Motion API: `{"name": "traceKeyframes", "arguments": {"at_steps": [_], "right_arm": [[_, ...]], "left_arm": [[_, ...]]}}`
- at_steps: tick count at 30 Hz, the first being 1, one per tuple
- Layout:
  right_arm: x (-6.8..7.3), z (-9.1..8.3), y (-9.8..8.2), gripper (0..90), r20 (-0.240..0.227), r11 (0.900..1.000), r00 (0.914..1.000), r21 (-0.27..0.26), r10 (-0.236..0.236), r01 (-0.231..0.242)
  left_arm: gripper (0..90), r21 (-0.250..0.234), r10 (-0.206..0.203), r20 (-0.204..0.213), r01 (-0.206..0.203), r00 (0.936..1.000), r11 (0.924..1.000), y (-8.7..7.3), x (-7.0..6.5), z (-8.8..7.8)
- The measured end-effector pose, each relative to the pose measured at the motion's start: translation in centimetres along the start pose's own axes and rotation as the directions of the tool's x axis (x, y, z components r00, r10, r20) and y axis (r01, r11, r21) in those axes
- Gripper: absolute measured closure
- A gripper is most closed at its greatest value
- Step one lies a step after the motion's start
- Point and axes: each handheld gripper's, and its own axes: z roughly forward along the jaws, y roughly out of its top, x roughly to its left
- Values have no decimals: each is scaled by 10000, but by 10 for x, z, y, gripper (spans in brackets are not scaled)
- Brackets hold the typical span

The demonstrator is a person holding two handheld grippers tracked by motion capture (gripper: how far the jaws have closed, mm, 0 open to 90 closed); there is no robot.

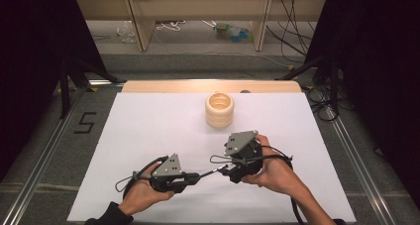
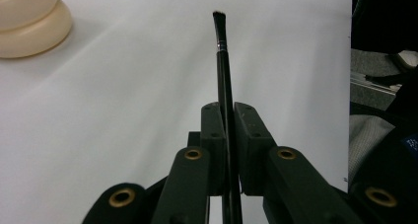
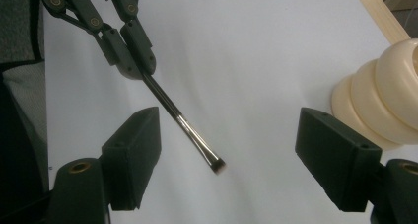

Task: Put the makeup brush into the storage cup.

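High view, lower left of centre: left gripper [image 1: 198, 176] lies low over the white table sheet [image 1: 148, 131], held in the person's left hand [image 1: 143, 193]. Its jaws point toward the right of the frame and are clenched on the handle of a thin black brush [image 1: 210, 173]. The brush runs on rightward, slightly rising in the frame, toward the right gripper [image 1: 223, 169].

Left gripper view: the two black jaws meet in the lower centre with the brush [image 2: 224, 86] pinched between them. The handle stands nearly upright in the frame, a metal ferrule near the top and a short dark bristle tip at upper centre. A cream ribbed holder [image 2: 29, 21] sits in the upper left corner, well apart from the brush.

High view, right of centre: right gripper held in the right hand [image 1: 275, 173], grey three-cornered plate on top.

Right gripper view: jaws released, standing wide at lower left and lower right. The brush tip [image 3: 217, 166] hangs in the gap between them, nearer the left jaw, touching neither pad. The left gripper [image 3: 140, 71] grips the handle at upper left. Cream holder [image 3: 379, 100] at the right edge.

High view: the holder [image 1: 219, 109] stands upright at upper centre of the sheet, apart from both grippers.
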Motion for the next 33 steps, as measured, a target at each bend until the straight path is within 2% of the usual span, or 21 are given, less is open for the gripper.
{"name": "traceKeyframes", "arguments": {"at_steps": [6, 9, 12, 14, 17, 18, 19, 29, 33], "right_arm": [[-6, -5, -8, 265, -182, 9957, 9977, -646, 658, -668], [-9, -7, -11, 256, -249, 9933, 9956, -704, 902, -917], [-10, -8, -13, 254, -217, 9911, 9945, -828, 1028, -1043], [-11, -9, -15, 250, -96, 9899, 9940, -909, 1086, -1091], [-13, -11, -17, 249, -181, 9865, 9915, -988, 1291, -1303], [-14, -11, -18, 243, -100, 9845, 9905, -1090, 1373, -1376], [-15, -11, -18, 241, -101, 9829, 9887, -1076, 1494, -1497], [-18, -9, -23, 227, -239, 9626, 9737, -1465, 2267, -2277], [-18, -7, -25, 218, -360, 9544, 9663, -1513, 2548, -2573]], "left_arm": [[833, -199, -269, -174, 266, 9995, 9994, 1, 1, -4], [833, -253, -246, -327, 238, 9992, 9994, 2, 3, -6], [833, -504, -420, -370, 401, 9984, 9979, 3, 2, -7], [833, -648, -381, -462, 351, 9982, 9973, 4, 2, -9], [833, -880, -450, -618, 394, 9971, 9953, 5, 3, -11], [833, -926, -354, -640, 294, 9973, 9953, 5, 4, -12], [833, -1011, -525, -730, 450, 9960, 9939, 5, 3, -12], [833, -1892, -763, -1148, 536, 9904, 9805, 7, 5, -18], [833, -2215, -836, -1118, 571, 9902, 9735, 8, 5, -20]]}}
